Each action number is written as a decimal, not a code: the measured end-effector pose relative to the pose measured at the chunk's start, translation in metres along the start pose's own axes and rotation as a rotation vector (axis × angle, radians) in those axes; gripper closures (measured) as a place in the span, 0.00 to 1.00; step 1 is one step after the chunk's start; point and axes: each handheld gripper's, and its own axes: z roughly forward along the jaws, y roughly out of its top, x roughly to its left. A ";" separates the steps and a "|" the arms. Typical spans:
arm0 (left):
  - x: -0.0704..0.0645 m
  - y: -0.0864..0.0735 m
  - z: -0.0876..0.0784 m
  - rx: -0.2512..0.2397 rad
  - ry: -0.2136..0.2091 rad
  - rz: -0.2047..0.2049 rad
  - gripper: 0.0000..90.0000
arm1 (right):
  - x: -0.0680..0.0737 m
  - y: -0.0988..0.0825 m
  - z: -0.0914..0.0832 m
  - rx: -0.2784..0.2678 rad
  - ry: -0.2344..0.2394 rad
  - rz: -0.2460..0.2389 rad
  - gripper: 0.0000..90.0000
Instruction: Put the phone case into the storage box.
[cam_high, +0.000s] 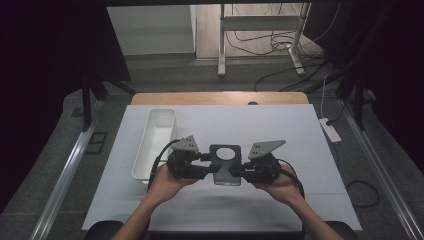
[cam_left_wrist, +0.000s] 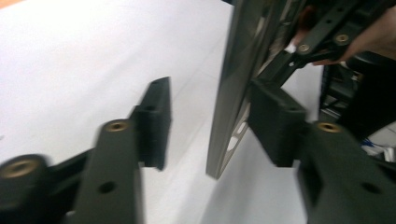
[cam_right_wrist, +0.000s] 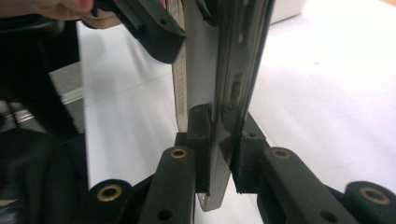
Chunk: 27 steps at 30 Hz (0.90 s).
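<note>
A dark, flat phone (cam_high: 225, 164) with a round pale window near its far end hangs just above the white table top, between my two grippers. My right gripper (cam_high: 242, 170) is shut on its right edge. In the right gripper view both pads of that gripper (cam_right_wrist: 219, 156) press the thin slab (cam_right_wrist: 219, 70), which stands edge-on. My left gripper (cam_high: 209, 164) is at the phone's left edge with its jaws apart. In the left gripper view the phone's edge (cam_left_wrist: 233, 84) stands between those jaws (cam_left_wrist: 215, 121). One pad (cam_left_wrist: 275, 121) lies against it and the other pad (cam_left_wrist: 156, 121) stands well clear.
A long white tray (cam_high: 155, 142) lies on the left part of the white table top (cam_high: 280, 130), close to my left hand. A wooden strip edges the far side. A power strip (cam_high: 330, 130) and cables lie on the floor to the right.
</note>
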 end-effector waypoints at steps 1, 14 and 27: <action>0.002 0.000 0.000 0.001 0.009 -0.009 0.47 | 0.000 0.000 -0.001 -0.005 -0.010 -0.001 0.89; 0.015 -0.003 -0.009 -0.040 0.122 -0.051 0.13 | -0.004 -0.002 -0.007 -0.022 -0.199 0.057 0.89; 0.013 -0.005 -0.002 -0.017 0.181 -0.090 0.03 | -0.001 -0.001 -0.005 -0.028 -0.255 0.125 0.89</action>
